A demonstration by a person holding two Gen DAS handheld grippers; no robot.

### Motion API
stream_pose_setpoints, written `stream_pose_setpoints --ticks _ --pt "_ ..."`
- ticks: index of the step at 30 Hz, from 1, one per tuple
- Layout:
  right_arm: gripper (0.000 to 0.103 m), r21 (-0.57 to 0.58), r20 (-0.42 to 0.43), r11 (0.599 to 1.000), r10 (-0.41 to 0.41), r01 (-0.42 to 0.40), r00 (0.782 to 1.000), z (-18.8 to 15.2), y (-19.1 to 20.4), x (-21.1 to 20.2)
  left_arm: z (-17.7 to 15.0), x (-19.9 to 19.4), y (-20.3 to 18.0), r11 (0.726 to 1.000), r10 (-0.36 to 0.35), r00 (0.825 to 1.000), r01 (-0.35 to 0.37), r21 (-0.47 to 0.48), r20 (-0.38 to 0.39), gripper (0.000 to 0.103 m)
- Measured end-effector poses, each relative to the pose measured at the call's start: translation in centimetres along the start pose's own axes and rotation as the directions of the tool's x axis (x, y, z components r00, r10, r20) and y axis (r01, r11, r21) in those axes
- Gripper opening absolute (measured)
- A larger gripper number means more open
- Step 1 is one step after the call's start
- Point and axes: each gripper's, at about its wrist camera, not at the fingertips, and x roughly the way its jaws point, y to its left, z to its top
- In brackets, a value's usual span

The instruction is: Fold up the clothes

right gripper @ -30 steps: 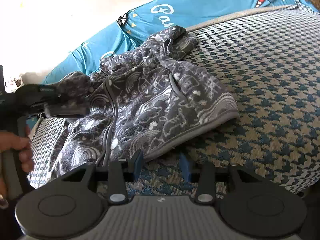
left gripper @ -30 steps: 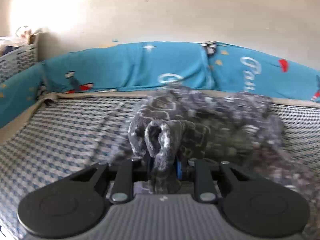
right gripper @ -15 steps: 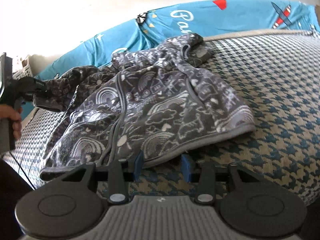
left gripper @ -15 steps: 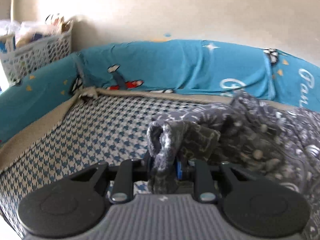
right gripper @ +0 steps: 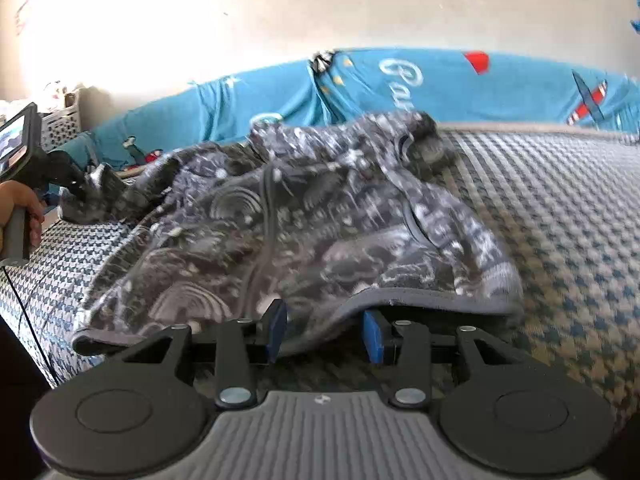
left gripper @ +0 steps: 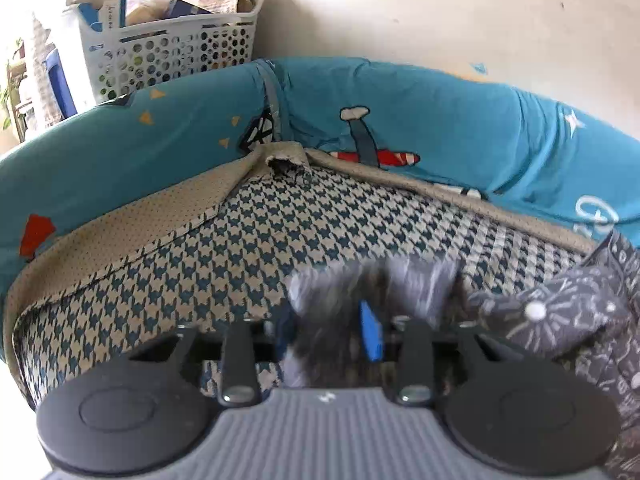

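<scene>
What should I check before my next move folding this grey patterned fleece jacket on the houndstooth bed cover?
1. Left gripper letting go: ok, jaws opening, blurred sleeve fabric between them.
2. Sleeve fully released: cannot tell, blur.
3. Right gripper ready at hem: ok, open, not pinching.
4. Grey patterned fleece jacket lying flat: not ok, bunched.
5. Bare houndstooth bed cover beside jacket: ok.

Right gripper (right gripper: pixel 322 334): ribbed grey housing, black round discs, blue-padded fingers (right gripper: pixel 276 330).
</scene>
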Motion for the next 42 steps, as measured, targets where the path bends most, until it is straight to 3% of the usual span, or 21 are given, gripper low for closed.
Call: stream_pose_setpoints --ticks 2,4,8,12,16,21,27,29,32,36,42 --pt "0.04 -0.016 0.014 1.0 0.008 -0.007 1.0 0.1 0.6 -0.1 0.0 -0.9 0.4 1.0 -0.011 0.999 0.011 -0.023 0.038 0.077" --pt "0.04 -0.038 0.023 0.999 0.002 -0.001 1.0 0.2 1.1 -0.1 0.0 -2.0 0.8 0.999 -0.016 0.996 0.019 -0.041 0.088 0.09" --pt "0.04 -0.074 0.046 0.997 -0.022 0.025 0.999 0.3 1.9 -0.1 -0.1 -2.9 0.4 0.996 -0.091 0.989 0.091 0.001 0.118 0.096" --pt "0.041 -0.094 0.042 0.995 -0.029 0.032 0.999 0.5 2.2 -0.3 -0.7 -2.9 -1.9 0.97 -0.205 0.977 0.195 0.144 0.062 0.097" --pt "0.045 -0.098 -0.014 0.995 -0.004 0.003 1.0 0.4 2.4 -0.2 -1.7 -2.6 -4.5 0.922 -0.272 0.962 0.258 0.289 0.009 0.097" --pt "0.046 -0.047 -0.07 0.997 0.062 -0.066 0.996 0.2 2.1 -0.7 -2.2 -2.0 -6.6 0.887 -0.296 0.955 0.278 0.368 -0.009 0.097" --pt "0.046 -0.043 -0.116 0.98 0.19 -0.196 0.975 -0.1 3.3 -1.9 -3.4 0.2 -8.5 0.859 -0.23 0.973 0.22 0.463 -0.036 0.097" --pt "0.046 -0.094 -0.116 0.967 0.225 -0.236 0.968 -0.1 4.6 -2.1 -3.6 1.0 -9.0 0.851 -0.204 0.978 0.201 0.485 -0.048 0.097" --pt "0.046 -0.196 -0.11 0.941 0.257 -0.275 0.96 -0.2 6.9 -2.1 -3.7 2.0 -9.2 0.856 -0.178 0.983 0.178 0.485 -0.046 0.097" --pt "0.046 -0.332 -0.109 0.891 0.29 -0.31 0.951 -0.4 9.7 -1.5 -3.1 3.2 -8.8 0.888 -0.158 0.986 0.169 0.428 -0.062 0.097" --pt "0.046 -0.427 -0.148 0.836 0.311 -0.344 0.939 -0.9 12.7 0.8 -1.9 4.1 -7.7 0.919 -0.127 0.991 0.13 0.371 -0.033 0.097"
